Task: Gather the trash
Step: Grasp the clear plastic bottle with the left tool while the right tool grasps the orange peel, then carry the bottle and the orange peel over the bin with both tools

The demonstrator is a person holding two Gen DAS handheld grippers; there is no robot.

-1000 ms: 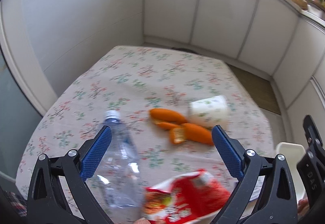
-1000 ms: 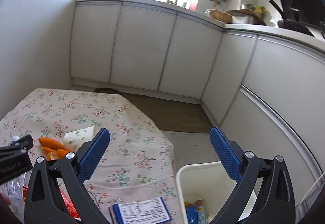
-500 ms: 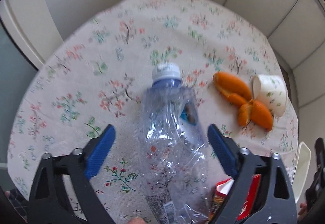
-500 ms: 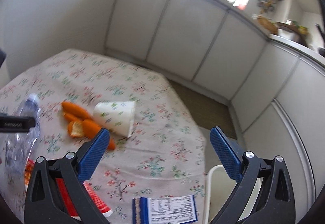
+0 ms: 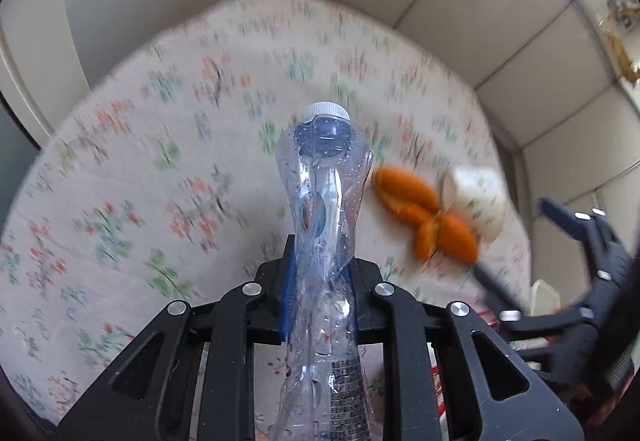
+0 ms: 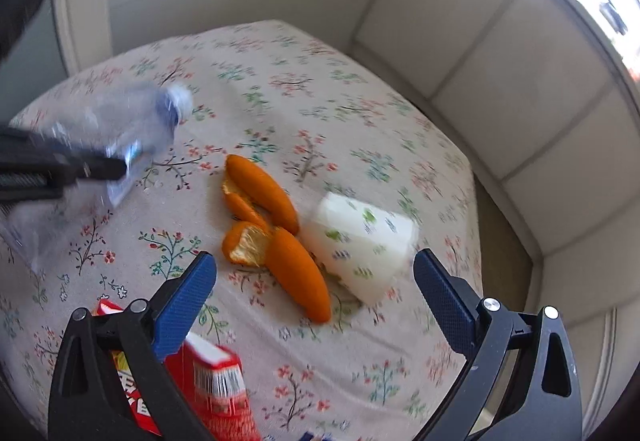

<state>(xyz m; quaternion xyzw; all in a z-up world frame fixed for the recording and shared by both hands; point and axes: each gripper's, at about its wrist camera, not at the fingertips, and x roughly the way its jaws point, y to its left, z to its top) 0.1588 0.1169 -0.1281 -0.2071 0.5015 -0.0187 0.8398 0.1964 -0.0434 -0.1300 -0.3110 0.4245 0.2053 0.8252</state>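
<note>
A clear plastic bottle (image 5: 324, 177) with a white cap stands up between the blue pads of my left gripper (image 5: 320, 253), whose jaws are closing and squeeze its crumpled middle. The right wrist view shows the same bottle (image 6: 132, 121) blurred at the left. Orange peel (image 6: 280, 225) and a tipped white paper cup (image 6: 360, 245) lie on the flowered tablecloth (image 6: 360, 113). My right gripper (image 6: 314, 273) hangs open just above them, with nothing between its pads. A red snack packet (image 6: 216, 381) lies under its left finger.
White cabinet fronts wall in the table's far and right sides. In the left wrist view a white bin's rim (image 5: 540, 293) shows past the table's right edge, behind the right gripper (image 5: 516, 241). The peel (image 5: 424, 209) and cup (image 5: 476, 197) lie right of the bottle.
My left gripper dropped over the bottle and closed on it, crushing its middle. My right gripper swung left from above the bin and now sits over the peel and cup, still open.
</note>
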